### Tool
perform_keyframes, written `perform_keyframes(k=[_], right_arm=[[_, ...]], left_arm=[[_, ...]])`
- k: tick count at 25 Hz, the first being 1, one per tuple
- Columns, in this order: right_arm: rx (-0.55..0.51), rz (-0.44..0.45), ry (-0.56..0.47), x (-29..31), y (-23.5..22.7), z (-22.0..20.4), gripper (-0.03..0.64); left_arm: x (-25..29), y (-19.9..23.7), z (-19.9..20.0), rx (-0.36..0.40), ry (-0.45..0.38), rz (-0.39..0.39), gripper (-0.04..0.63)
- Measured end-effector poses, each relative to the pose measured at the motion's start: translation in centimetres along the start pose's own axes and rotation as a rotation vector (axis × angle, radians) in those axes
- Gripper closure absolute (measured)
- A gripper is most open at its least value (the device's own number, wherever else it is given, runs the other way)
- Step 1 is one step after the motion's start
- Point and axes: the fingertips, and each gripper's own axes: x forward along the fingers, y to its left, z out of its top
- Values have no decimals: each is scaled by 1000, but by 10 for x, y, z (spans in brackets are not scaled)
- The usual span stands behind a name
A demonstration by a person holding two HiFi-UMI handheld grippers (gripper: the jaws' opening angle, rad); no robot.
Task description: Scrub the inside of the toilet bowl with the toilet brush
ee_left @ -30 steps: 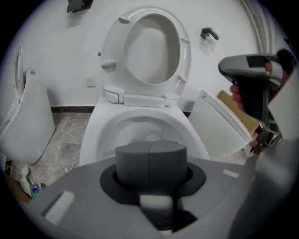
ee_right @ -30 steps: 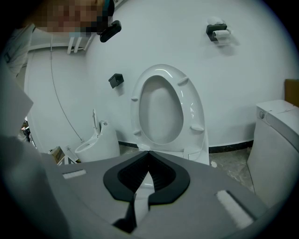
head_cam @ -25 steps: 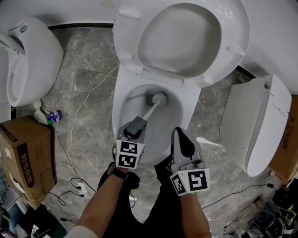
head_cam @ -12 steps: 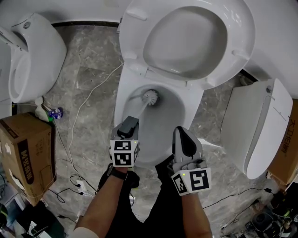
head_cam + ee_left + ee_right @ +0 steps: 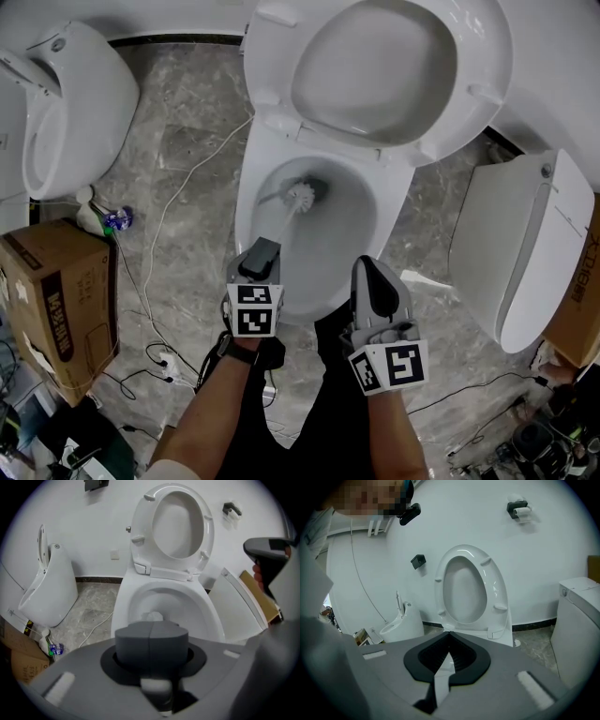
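While the brush [image 5: 300,195] is gripped by its handle in the left claw [image 5: 261,255], its bristle head is seen from the head view low inside the bowl [image 5: 352,230], at the back left beside the dark drain opening. The white handle slopes up from that head to the claw, which is held over the bowl's front rim. The right claw [image 5: 373,274] is held near it, over the front right of the rim, with nothing in it. The seat [image 5: 487,56] is raised behind the bowl. A second toilet [image 5: 70,112] is seen at the left and a third [image 5: 525,244] at the right. A box [image 5: 56,300] and a white cable [image 5: 173,211] lie on the marble floor [image 5: 187,122].

In the left gripper view, the left claw [image 5: 151,641] is shown with its dark pads pressed together along a middle seam, closed on the handle. A pale stub of the handle shows beneath the pads. The head of the brush [image 5: 152,617] is seen just above the pads, down inside the bowl [image 5: 211,616], and the seat [image 5: 208,531] stands upright behind.

In the right gripper view, the right claw [image 5: 449,644] is shown closed to a thin slit, its tips meeting, and nothing is gripped. The seat [image 5: 499,592] is seen straight ahead, with the second toilet [image 5: 401,620] to its left.
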Motion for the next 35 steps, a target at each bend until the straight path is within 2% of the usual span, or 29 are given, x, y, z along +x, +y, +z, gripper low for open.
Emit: perform_keyframes(k=[9,16,21,25,35], right_arm=[[23,-26,-6,-21,-10,0,604],[33,-41,-7,-25,-24,-3,604],[31,-41,-18,-17,-32,-6,604],[36,-37,-22,-5,-37,-11,604],[36,-23,-27,21,-51,-17,604]], left_arm=[[0,-34,-24,82,99,-56,442],[6,-59,-9,76,44,-132,442],[24,-56,6,77,18,-103,442],[36,-51,-1,59,49,-72,442],[74,-42,-5,-25,99,-52,440]])
